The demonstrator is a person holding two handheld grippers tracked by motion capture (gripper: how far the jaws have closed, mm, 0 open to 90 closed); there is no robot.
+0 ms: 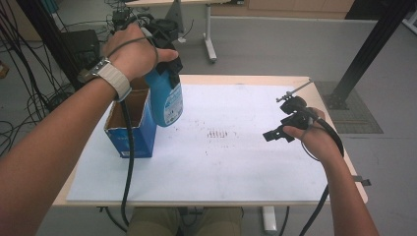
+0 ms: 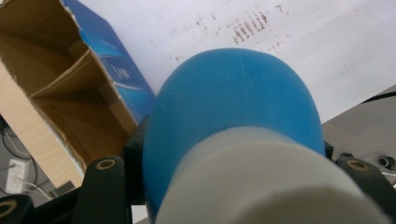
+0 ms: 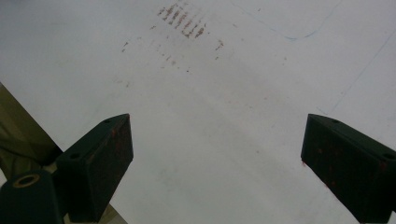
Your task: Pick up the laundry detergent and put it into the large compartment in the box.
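A: In the high view, the left gripper [image 1: 164, 56] has its jaws clamped on the neck of the blue bottle [image 1: 165, 101], which hangs upright in the air just beside the open box [image 1: 132, 129], bottom clear of the white sheet [image 1: 236, 162]. Whether the bottle is coming out of the box or going in, the view cannot settle; either way it is neither boxed nor set down, so the job looks about midway.

B: And the arms there?

A: The left forearm reaches up and forward, wrist bent, hand over the gripper. The right gripper [image 1: 276, 132] hovers low over the sheet's right side, well apart from the bottle, the hand [image 1: 314, 140] turned inward.

B: In the left gripper view?

A: The bottle [image 2: 233, 107] bulges between the black jaws, its pale cap nearest the camera; the box [image 2: 70, 88] lies open beside it, with a cardboard divider and no contents seen.

B: In the right gripper view?

A: The jaws stand wide apart, holding nothing, above the sheet [image 3: 219, 121] and its reddish smudges [image 3: 182, 18].
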